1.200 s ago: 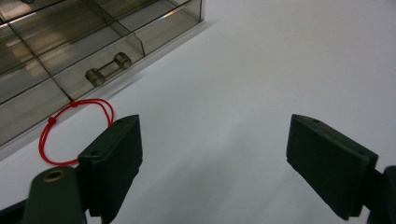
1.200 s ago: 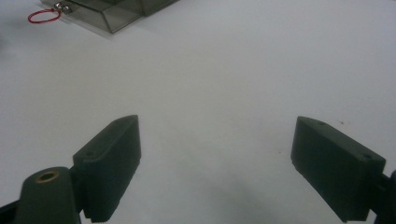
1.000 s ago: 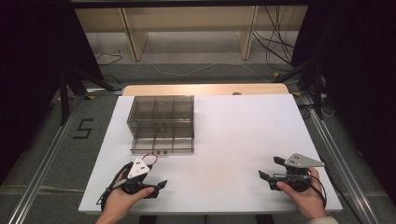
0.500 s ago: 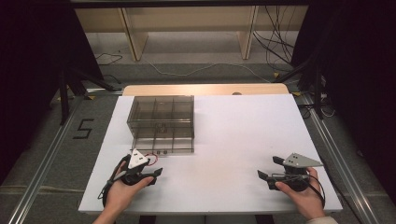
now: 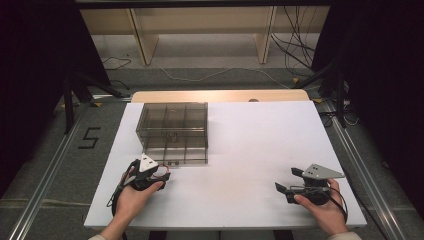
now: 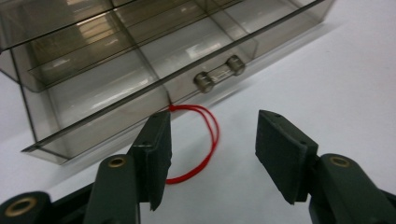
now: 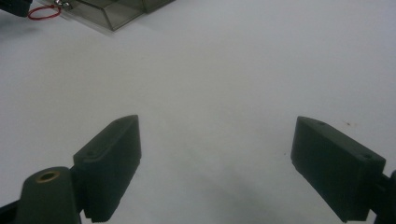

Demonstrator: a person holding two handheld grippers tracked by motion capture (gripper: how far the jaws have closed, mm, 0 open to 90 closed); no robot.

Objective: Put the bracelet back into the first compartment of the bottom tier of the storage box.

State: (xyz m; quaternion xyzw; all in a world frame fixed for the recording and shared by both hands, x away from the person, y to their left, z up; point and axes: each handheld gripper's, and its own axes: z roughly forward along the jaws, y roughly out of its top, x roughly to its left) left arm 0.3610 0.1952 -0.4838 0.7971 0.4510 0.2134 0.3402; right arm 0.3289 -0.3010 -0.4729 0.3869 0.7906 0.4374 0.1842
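A smoky clear compartment box (image 5: 172,131) stands on the white table (image 5: 250,145), left of the middle. At its near edge lies a thin red loop (image 6: 215,133), just below the box's small two-knob handle (image 6: 219,73). My left gripper (image 5: 161,176) points at that edge. Its jaws have just been closing and still stand apart (image 6: 214,126). The red loop lies on the table between them, close to the left pad (image 6: 156,154), with no pad pressing on it. My right gripper (image 5: 286,180) rests near the front right, its jaws wide apart over bare table (image 7: 219,163).
The box (image 7: 116,11) and the red loop (image 7: 44,12) sit far off in the right gripper view's top left corner. A wooden board (image 5: 220,96) borders the table's far edge. Metal rails (image 5: 45,180) run along both sides, and cables (image 5: 295,55) lie on the floor beyond.
My left gripper has moved away from the person toward the box's near edge, and its jaws have narrowed. The right gripper has stayed where it was.
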